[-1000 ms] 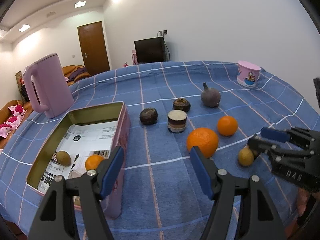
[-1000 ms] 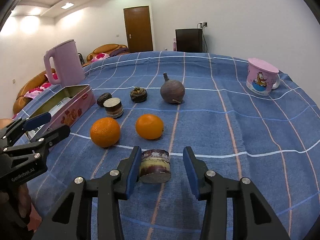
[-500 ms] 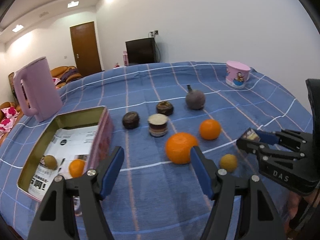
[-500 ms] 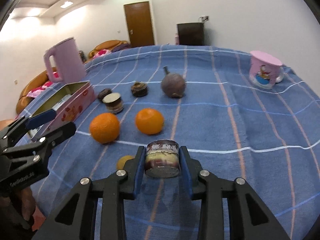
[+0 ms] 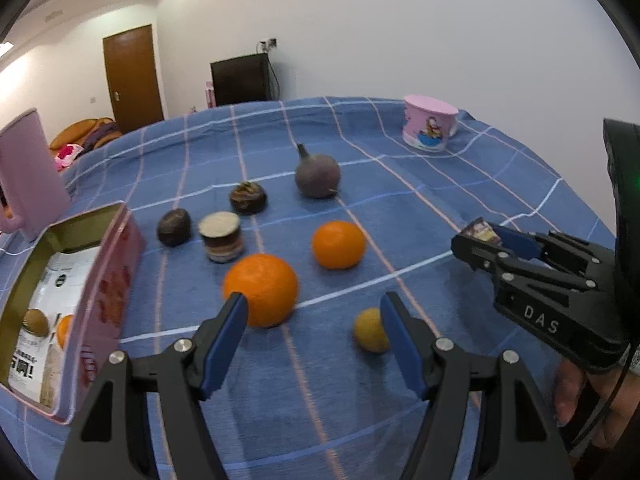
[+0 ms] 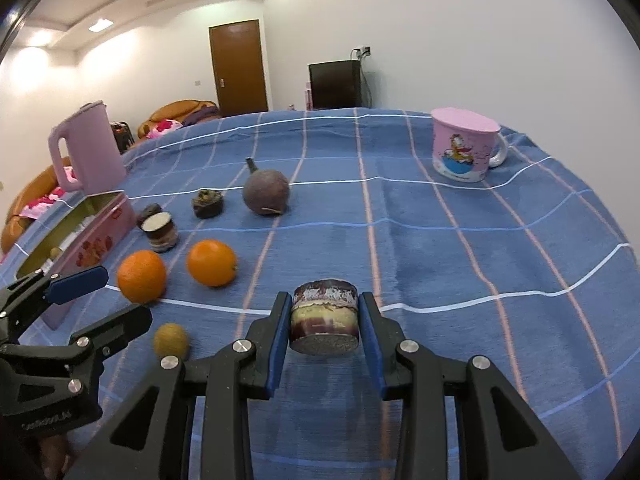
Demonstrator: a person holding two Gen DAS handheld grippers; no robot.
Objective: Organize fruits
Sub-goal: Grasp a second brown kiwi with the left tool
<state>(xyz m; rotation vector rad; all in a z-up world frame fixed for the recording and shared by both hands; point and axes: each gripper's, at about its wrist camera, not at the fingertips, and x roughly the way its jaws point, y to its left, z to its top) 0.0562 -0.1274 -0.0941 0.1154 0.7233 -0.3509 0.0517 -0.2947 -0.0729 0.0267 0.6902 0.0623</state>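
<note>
My right gripper (image 6: 324, 316) is shut on a small layered brown-and-cream cylinder (image 6: 324, 318), held just above the blue checked cloth; its tip shows in the left wrist view (image 5: 480, 236). My left gripper (image 5: 314, 316) stands open and empty over the cloth. A large orange (image 5: 261, 289) lies by its left finger and a small yellow-brown fruit (image 5: 370, 335) by its right finger. A smaller orange (image 5: 338, 244) sits beyond. The open pink tin (image 5: 112, 280) at the left holds a brown fruit (image 5: 36, 322) and a small orange (image 5: 64, 330).
A second layered cylinder (image 5: 221, 237), two dark round pieces (image 5: 174, 227) (image 5: 248, 198) and a purple stemmed fruit (image 5: 317, 176) sit mid-table. A pink kettle (image 6: 86, 148) stands behind the tin and a pink mug (image 6: 464, 146) at the far right. The table drops off at the right.
My right gripper shut on the layered cylinder and raised it slightly off the cloth. My left gripper swung right, away from the tin, toward the oranges and the small yellow-brown fruit.
</note>
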